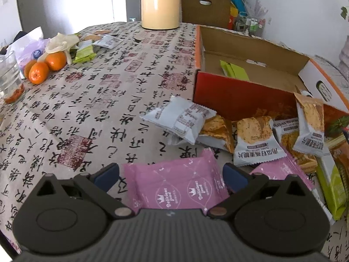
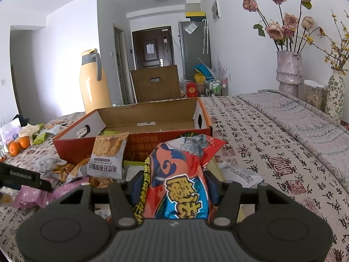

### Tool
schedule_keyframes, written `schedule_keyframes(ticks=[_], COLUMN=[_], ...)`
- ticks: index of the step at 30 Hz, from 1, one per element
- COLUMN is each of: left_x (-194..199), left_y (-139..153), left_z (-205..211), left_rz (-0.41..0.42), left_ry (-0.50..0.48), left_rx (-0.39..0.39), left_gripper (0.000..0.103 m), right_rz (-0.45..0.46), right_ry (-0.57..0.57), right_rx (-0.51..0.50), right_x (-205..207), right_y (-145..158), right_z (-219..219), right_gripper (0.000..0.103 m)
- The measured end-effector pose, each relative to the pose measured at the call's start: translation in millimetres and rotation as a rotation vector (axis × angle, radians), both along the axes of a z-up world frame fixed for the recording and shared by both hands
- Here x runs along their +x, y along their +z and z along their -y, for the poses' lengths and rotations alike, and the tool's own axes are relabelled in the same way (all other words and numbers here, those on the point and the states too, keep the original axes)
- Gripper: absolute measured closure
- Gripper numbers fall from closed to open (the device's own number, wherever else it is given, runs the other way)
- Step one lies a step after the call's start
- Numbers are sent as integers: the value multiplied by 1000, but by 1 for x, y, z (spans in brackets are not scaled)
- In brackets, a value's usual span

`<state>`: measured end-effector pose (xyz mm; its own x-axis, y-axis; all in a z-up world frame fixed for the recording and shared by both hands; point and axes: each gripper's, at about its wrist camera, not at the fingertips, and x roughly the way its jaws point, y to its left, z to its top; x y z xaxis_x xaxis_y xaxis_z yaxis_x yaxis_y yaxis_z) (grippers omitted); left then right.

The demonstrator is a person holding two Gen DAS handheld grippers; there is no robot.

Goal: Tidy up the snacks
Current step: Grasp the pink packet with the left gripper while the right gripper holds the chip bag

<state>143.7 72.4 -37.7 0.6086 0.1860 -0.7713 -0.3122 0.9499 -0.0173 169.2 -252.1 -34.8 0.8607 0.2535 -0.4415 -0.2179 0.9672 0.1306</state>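
Observation:
My left gripper (image 1: 171, 175) is open, low over the tablecloth, with a pink snack packet (image 1: 174, 185) lying flat between its blue pads. The pads do not press on it. A second pink packet (image 1: 281, 170) lies to the right. Beyond are a white packet (image 1: 181, 118) and oat-crisp packets (image 1: 255, 139), piled against the red front wall of an open cardboard box (image 1: 240, 100). Green packets (image 1: 234, 69) lie inside the box. My right gripper (image 2: 174, 185) is shut on a red and blue snack bag (image 2: 178, 174), held in front of the box (image 2: 152, 139).
A yellow thermos (image 1: 159, 2) and a brown carton (image 1: 205, 8) stand behind the box. Oranges (image 1: 43, 65), wrappers and a glass (image 1: 8, 76) sit at the table's left. Vases with dried flowers (image 2: 288, 74) stand at the far right. The left gripper's body (image 2: 21, 176) shows left in the right wrist view.

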Motion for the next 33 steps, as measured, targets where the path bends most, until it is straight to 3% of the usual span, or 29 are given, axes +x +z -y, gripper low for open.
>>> schedule_keyframes(ticks=[11,22,33], left_x=[0,-12,-30], left_y=[-5,-7,-5], left_z=[0,11,12], left_rz=[-38,14,61], left_ry=[15,-29,-42], left_rx=[-20,7,30], left_gripper=[2,33,38], right_rz=[0,9,16], right_ry=[1,3,14], right_rx=[5,5,6], right_x=[-5,-16,-25], right_y=[0,2,2], right_z=[-1,-2,-4], right_gripper=[46,46,46])
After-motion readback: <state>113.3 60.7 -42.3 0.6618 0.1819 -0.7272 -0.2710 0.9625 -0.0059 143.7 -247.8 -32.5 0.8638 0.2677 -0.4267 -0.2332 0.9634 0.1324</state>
